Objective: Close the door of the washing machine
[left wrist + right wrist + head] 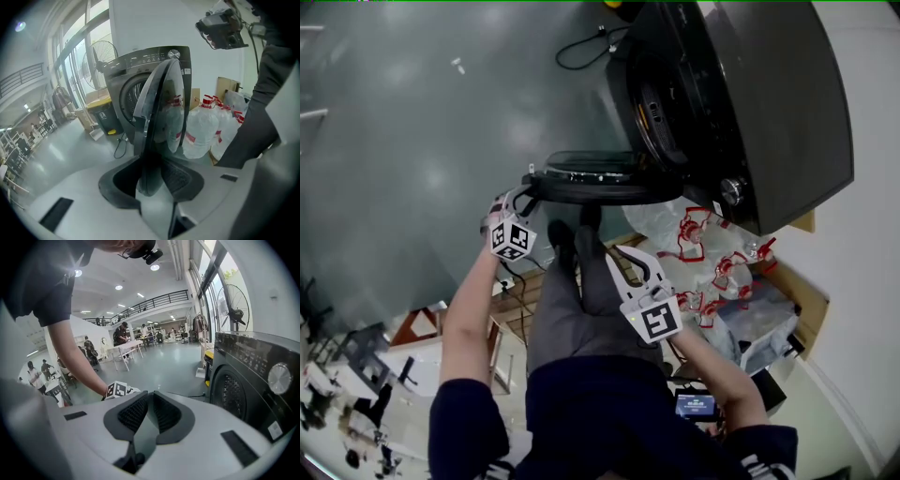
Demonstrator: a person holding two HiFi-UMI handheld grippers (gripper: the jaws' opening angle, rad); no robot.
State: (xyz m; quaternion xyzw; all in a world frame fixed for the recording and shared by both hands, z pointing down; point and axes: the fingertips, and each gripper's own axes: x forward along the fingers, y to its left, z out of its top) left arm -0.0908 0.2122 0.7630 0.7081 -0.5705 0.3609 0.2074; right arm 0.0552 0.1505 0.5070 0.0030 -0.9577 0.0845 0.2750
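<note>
**Door wide open, left claw at its rim**

The dark grey front-loading washing machine (769, 112) stands against the white wall. Its round dark glass door (591, 178) is swung right out from the drum opening, edge-on to the head view.

The left gripper (525, 185) is up at the door's free edge. In its own view the jaws are spread and the rim stands upright between the pads (177, 174), which don't seem to pinch it.

The right gripper (626, 262) hangs back, well clear of the door. It points towards the machine's front, its pads meet at the tips, and there's nothing between them.

Clear plastic water jugs with red handles (703, 253) are packed in beside the machine, just below the door. A black cable (581, 47) trails across the glossy grey floor (412, 122).
</note>
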